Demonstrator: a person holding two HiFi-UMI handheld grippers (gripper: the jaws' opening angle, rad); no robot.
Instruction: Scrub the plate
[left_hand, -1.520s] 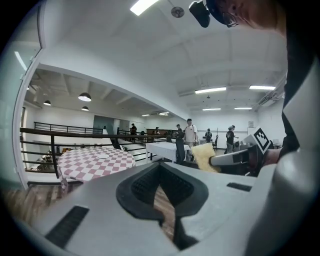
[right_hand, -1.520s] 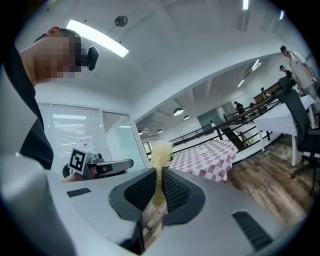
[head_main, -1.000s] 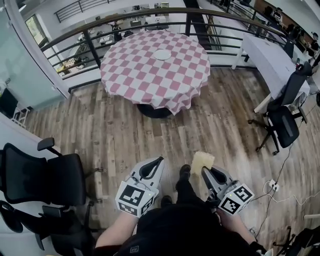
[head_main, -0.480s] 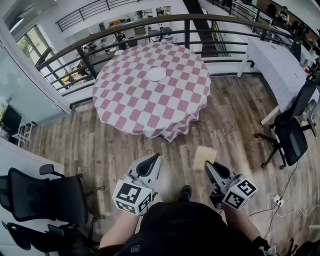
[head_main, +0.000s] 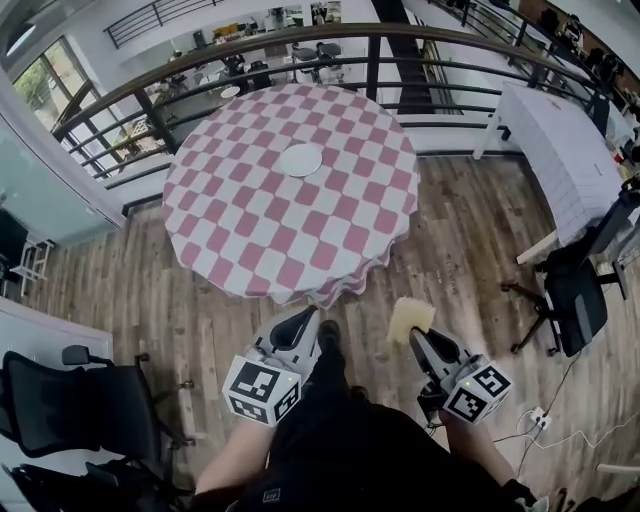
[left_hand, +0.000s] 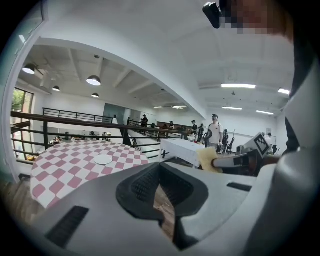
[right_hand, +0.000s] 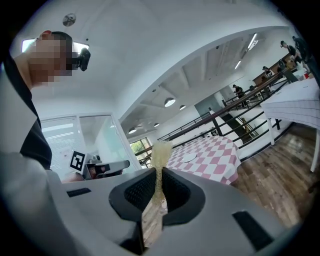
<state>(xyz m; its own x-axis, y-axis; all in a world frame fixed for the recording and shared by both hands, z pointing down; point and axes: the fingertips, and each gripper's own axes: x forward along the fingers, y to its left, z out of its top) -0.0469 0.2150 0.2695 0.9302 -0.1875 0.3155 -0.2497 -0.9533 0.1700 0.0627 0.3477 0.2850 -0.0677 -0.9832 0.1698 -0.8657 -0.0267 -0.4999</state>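
A small white plate lies near the middle of a round table with a pink and white checked cloth, well ahead of me. The plate also shows far off in the left gripper view, and the plate in the right gripper view. My left gripper is shut with nothing between its jaws, held low in front of my body. My right gripper is shut on a yellow sponge, which sticks up past the fingertips. The sponge is pinched thin between the pads.
A curved railing runs behind the table. A white-clothed table stands at the right with a black office chair near it. Another black chair is at the lower left. The floor is wooden planks. People stand far off.
The table and plate have come closer and shifted lower in the head view as I walk forward. Both grippers keep their pose, the sponge still held.
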